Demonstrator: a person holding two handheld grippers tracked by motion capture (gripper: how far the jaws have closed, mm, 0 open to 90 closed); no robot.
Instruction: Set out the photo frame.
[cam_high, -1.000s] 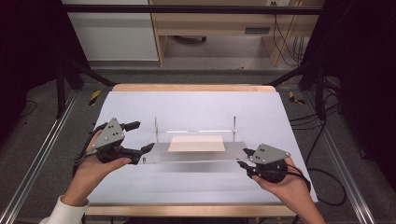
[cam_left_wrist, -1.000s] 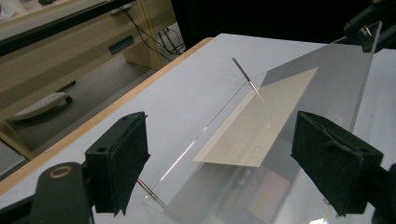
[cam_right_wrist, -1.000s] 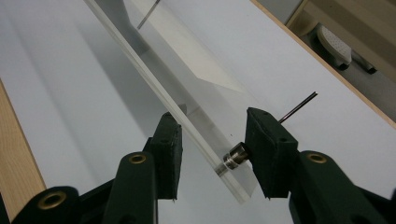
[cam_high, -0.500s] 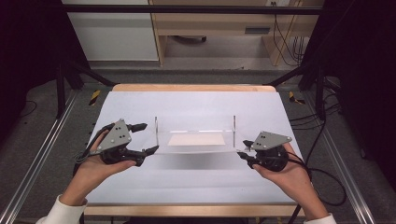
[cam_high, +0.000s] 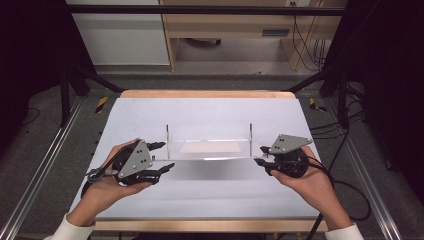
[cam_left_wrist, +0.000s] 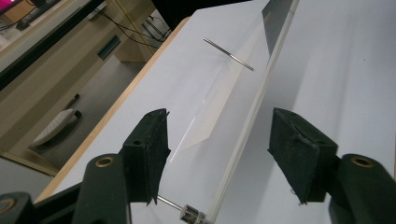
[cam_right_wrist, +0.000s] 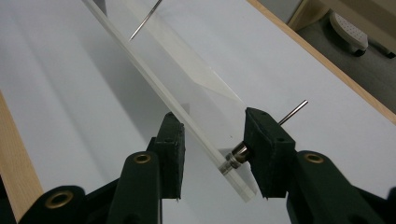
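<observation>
A clear acrylic plate (cam_high: 207, 148) with two thin metal rods (cam_high: 167, 134) hangs just above the white table, casting a shadow below it. My right gripper (cam_high: 260, 155) is shut on its right end. In the right gripper view the pads (cam_right_wrist: 266, 149) clamp the plate's edge (cam_right_wrist: 154, 74) and a small metal fitting at the rod's foot. My left gripper (cam_high: 165, 155) sits at the plate's left end. Its jaws have just been closing. In the left gripper view the plate's edge (cam_left_wrist: 254, 107) runs between the pads (cam_left_wrist: 299, 154) with gaps on both sides, so my left gripper (cam_left_wrist: 219, 116) is open.
The white tabletop (cam_high: 210, 205) has a wooden far edge (cam_high: 205, 94). Metal rails (cam_high: 40, 165) run along both sides. Cables (cam_high: 350, 190) trail at the right. A wooden desk (cam_high: 225, 30) stands beyond the table.
The plate has come up off the table, so its rods now stand upright in the picture. The right gripper has risen with it. The left gripper's jaws have narrowed around the left end.
</observation>
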